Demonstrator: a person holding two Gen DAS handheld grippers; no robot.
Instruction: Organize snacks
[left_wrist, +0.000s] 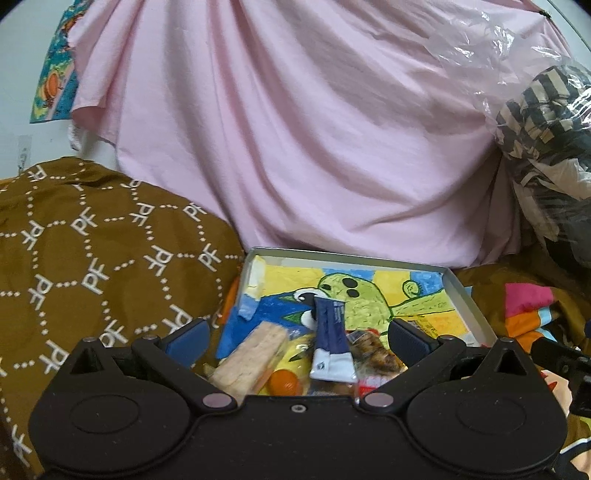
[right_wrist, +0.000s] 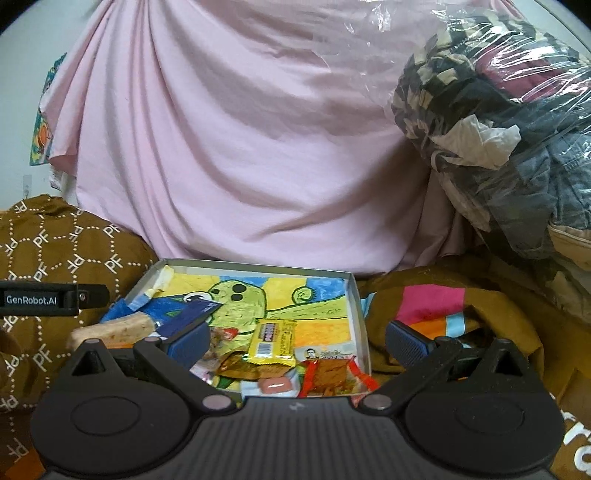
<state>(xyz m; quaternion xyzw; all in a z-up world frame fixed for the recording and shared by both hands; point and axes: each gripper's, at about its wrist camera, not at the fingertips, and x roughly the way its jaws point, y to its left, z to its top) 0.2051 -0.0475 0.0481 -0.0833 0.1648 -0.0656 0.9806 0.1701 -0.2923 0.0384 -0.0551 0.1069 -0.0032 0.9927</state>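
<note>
- Landmark: shallow metal tray (right_wrist: 352, 291) lined with a crayon drawing, resting on brown patterned bedding (left_wrist: 92, 240); pink sheet (left_wrist: 295, 129) behind.
- Snacks heaped at the tray's near end: blue sachet (left_wrist: 328, 339), pale wafer bar (left_wrist: 255, 350), yellow bar (right_wrist: 273, 341), red-figure packet (right_wrist: 330, 371).
- Tray's far half bare.
- Left gripper (left_wrist: 295, 336): jaws wide apart, holding nothing, over the near-left heap.
- Right gripper (right_wrist: 295, 338): jaws wide, empty, straddling the tray's near-right corner.
- Judgement: fits mid-sorting or just-finished filling alike; cannot tell which.
</note>
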